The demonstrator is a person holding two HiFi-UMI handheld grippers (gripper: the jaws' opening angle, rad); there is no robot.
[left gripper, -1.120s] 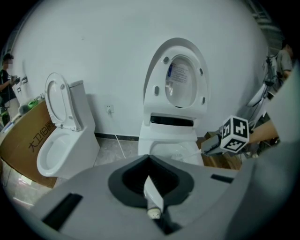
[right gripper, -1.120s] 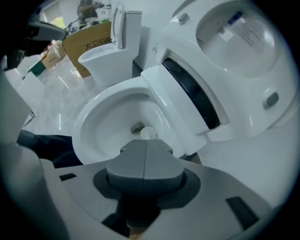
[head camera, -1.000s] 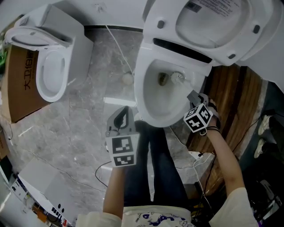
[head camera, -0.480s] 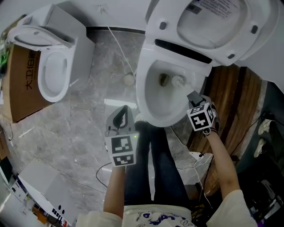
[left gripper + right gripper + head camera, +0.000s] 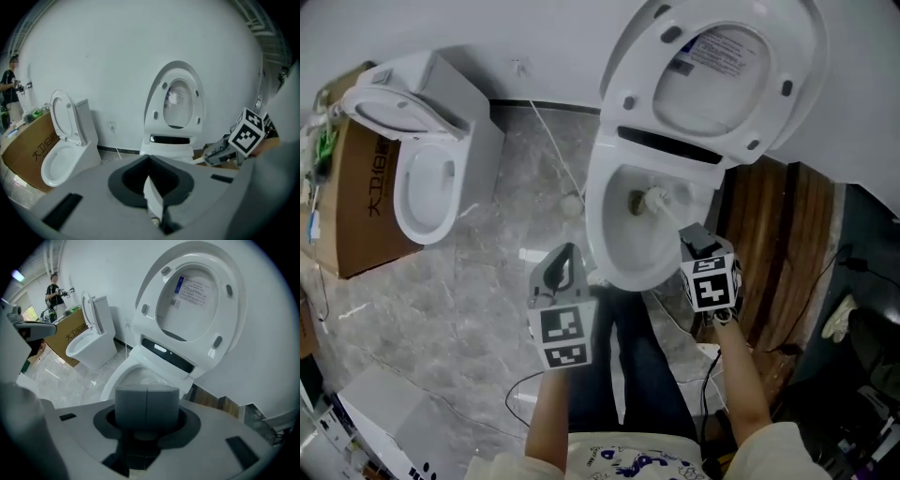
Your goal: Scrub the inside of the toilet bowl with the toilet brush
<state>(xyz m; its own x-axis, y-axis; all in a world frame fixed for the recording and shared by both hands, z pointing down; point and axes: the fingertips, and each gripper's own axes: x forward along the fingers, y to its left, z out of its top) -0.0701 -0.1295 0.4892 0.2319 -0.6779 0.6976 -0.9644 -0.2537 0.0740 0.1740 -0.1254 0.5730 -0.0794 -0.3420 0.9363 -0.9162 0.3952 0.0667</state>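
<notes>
Scrubbing seems under way: the right gripper [image 5: 694,236], jaws closed seemingly on its handle (too thin to confirm), holds the toilet brush [image 5: 655,199] head-down inside the toilet bowl [image 5: 623,239], next needing sweeps around the bowl's walls, while the left gripper [image 5: 563,258] hangs closed and empty before the bowl.

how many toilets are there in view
2. The near toilet stands right ahead, lid raised, toilet brush in its bowl; the far toilet stands to the left, beside a cardboard box. More could lie outside the frames.
</notes>
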